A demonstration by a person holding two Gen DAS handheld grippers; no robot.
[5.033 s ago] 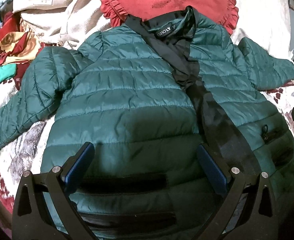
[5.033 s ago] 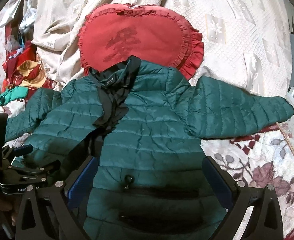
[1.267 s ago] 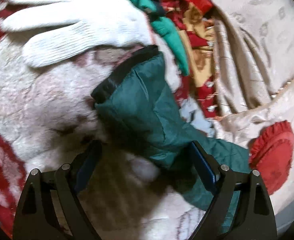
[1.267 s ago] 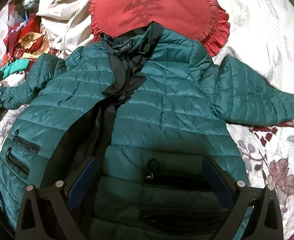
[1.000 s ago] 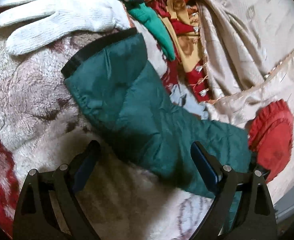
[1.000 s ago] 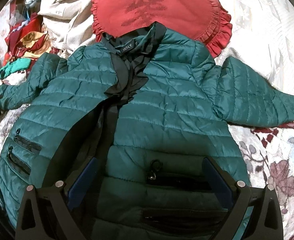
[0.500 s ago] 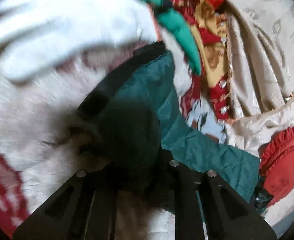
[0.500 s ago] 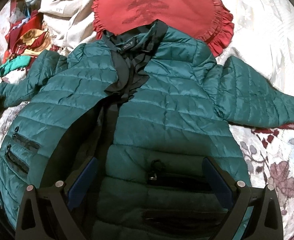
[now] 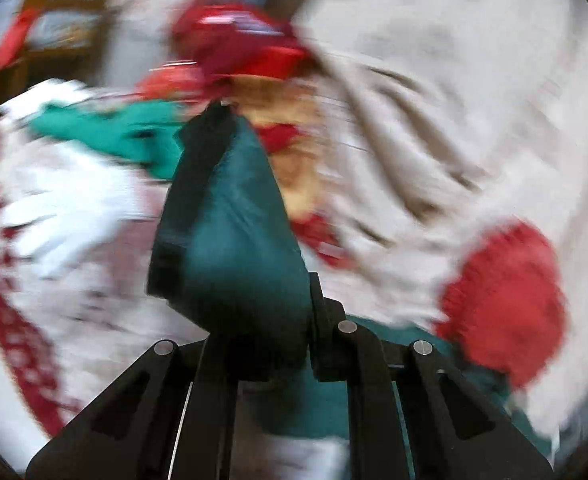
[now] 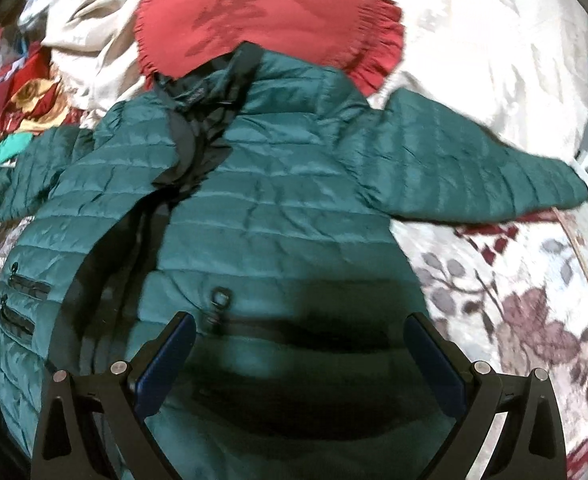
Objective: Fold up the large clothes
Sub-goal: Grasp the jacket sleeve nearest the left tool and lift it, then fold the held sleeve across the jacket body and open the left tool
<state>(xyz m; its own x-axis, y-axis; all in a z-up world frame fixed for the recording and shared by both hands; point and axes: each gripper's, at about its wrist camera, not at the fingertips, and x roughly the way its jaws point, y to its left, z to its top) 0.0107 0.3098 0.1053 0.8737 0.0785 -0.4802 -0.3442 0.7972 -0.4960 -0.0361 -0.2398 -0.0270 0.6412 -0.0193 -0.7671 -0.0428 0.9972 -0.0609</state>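
A dark green quilted puffer jacket [image 10: 277,208] lies front up and open on the bed, collar toward the red cushion, both sleeves spread out. My left gripper [image 9: 261,320] is shut on the jacket's left sleeve cuff [image 9: 229,216], which stands up out of the jaws, lifted off the bed; this view is blurred by motion. My right gripper [image 10: 298,344] is open and empty, hovering over the jacket's lower right front near a zip pocket [image 10: 221,300]. The right sleeve [image 10: 474,172] lies flat, stretched to the right.
A red frilled heart cushion [image 10: 265,20] lies behind the collar. A cream blanket [image 10: 474,40] covers the back. A heap of red, yellow and teal clothes [image 10: 25,104] sits at the left. The floral bedspread [image 10: 514,300] shows at the right.
My left gripper closed on the left sleeve cuff and lifted it, swinging quickly. My right gripper stayed open over the jacket's lower front and shifted slightly.
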